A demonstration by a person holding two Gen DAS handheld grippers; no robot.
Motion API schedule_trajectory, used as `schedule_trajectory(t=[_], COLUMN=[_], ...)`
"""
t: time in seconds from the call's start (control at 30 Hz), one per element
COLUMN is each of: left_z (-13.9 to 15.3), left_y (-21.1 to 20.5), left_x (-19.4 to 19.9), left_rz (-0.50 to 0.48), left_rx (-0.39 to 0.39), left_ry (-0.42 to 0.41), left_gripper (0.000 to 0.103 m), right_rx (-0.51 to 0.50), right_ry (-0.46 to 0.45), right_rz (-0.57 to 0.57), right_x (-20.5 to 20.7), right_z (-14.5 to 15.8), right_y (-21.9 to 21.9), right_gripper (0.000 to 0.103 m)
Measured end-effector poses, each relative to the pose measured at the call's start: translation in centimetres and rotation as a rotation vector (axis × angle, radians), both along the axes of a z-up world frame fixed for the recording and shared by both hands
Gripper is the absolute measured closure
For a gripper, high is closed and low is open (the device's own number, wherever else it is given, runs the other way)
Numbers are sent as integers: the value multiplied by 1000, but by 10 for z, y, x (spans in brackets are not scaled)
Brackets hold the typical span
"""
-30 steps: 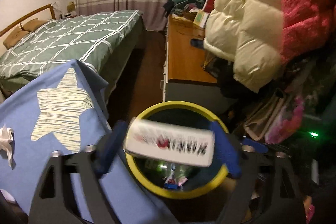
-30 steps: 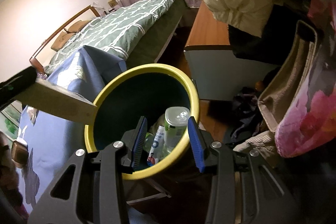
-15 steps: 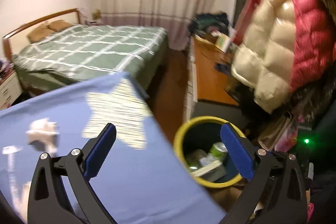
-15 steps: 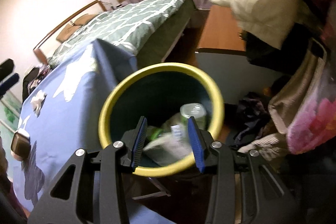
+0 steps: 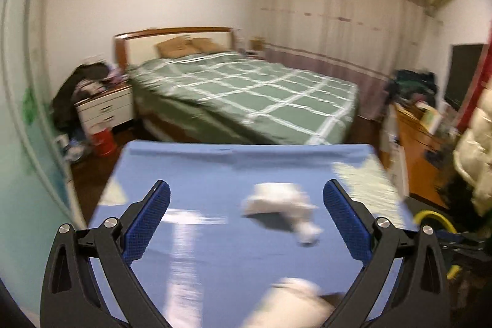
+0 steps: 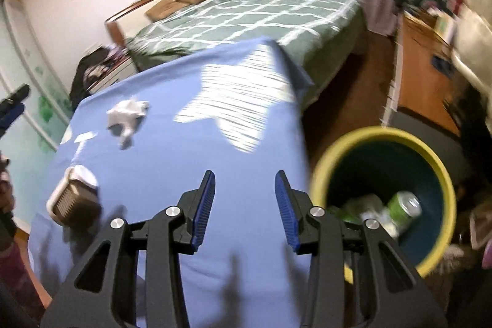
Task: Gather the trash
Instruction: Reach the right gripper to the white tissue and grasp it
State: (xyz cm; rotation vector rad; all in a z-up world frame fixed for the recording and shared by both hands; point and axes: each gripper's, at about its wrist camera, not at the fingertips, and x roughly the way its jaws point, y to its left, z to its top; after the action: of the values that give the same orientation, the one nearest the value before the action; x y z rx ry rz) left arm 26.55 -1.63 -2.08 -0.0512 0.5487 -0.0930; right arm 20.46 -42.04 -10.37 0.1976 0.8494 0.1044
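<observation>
Left wrist view. The left gripper (image 5: 246,220) hovers above a table under a blue cloth (image 5: 215,174), its blue pads (image 5: 147,223) spread wide with nothing between them that they touch. A crumpled white tissue (image 5: 279,205), blurred, lies on the cloth in the line of sight between the fingers. A second whitish object (image 5: 295,306), too blurred to identify, sits at the near edge. Far behind stands a bed with a green checked cover (image 5: 246,91), with a white nightstand (image 5: 104,109) at its left and a wooden desk (image 5: 418,137) at the right. A sliver of the yellow bin rim (image 5: 433,219) shows at the right, just past the table edge.

Right wrist view. The right gripper (image 6: 244,205) is held over the near part of the cloth (image 6: 153,174), jaws partly apart and empty. At far left on the cloth lies the crumpled tissue (image 6: 127,116); nearer, a beige boxy item with a ribbed face (image 6: 72,199). A pale star pattern (image 6: 243,103) marks the far right of the cloth. At right, beside the table, stands the yellow-rimmed bin (image 6: 442,177), which contains a green can (image 6: 404,205) and pale scraps (image 6: 366,209).
</observation>
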Motion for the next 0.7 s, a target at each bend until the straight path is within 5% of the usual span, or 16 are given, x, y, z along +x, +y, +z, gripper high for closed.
schedule_trajectory(t=[0.23,0.7], left_z=[-53,-115], left_y=[82,115], left_x=[25,44], left_rz=[162,255], left_rx=[15,-39], left_ry=[54,162], left_gripper=[5,5], right_rx=[-31,-138], right_ry=[8,66], right_rz=[158,351], right_x=[55,179], right_z=[10,-28], right_y=[79,211], right_gripper=[64,49])
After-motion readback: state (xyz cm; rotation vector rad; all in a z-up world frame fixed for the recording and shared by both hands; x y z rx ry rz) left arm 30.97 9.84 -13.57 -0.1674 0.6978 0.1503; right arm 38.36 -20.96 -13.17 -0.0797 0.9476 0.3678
